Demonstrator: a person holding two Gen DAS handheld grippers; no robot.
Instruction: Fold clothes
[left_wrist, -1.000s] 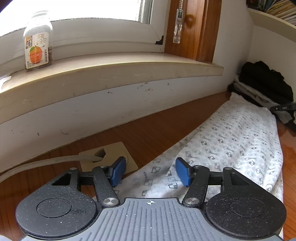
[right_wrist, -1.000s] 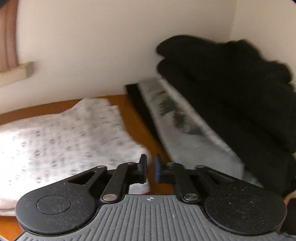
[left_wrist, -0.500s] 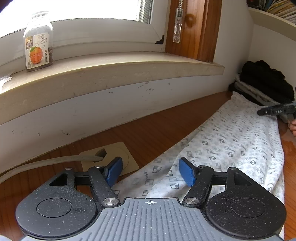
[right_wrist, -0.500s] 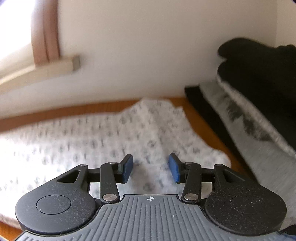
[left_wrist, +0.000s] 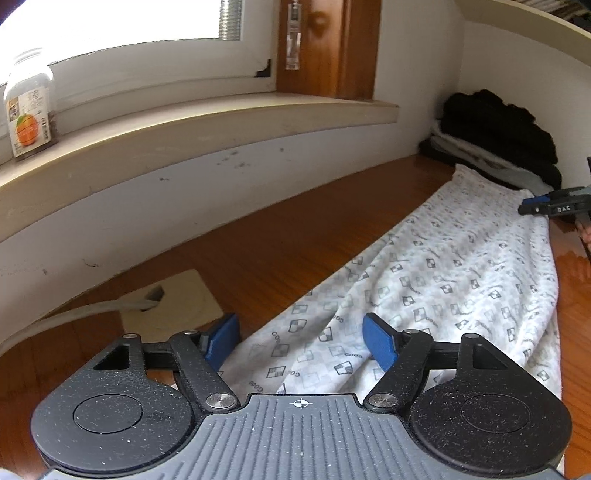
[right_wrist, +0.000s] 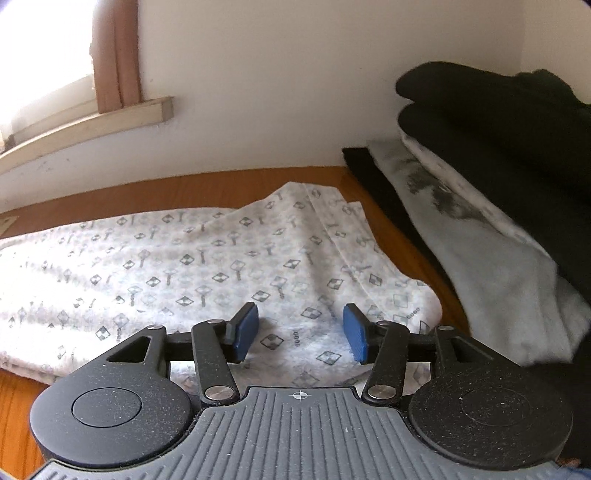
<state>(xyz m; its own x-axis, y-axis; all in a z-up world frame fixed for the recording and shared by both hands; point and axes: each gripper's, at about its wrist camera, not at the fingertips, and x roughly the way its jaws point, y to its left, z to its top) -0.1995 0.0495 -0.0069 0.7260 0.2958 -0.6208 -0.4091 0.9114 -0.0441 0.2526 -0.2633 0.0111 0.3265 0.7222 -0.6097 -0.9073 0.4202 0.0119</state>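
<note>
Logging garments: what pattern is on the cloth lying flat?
White cloth with small grey checkered diamonds; clearest in right wrist view.

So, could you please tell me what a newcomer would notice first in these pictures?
A long white patterned garment lies across the wooden table. Folded black and grey clothes are piled in the corner beyond it, and a jar with an orange on its label stands on the windowsill.

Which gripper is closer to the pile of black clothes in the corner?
Right. The right gripper, jaws opening, hovers over the end of the patterned cloth beside the black clothes. The left gripper, also opening, is at the cloth's far end, away from the pile.
</note>
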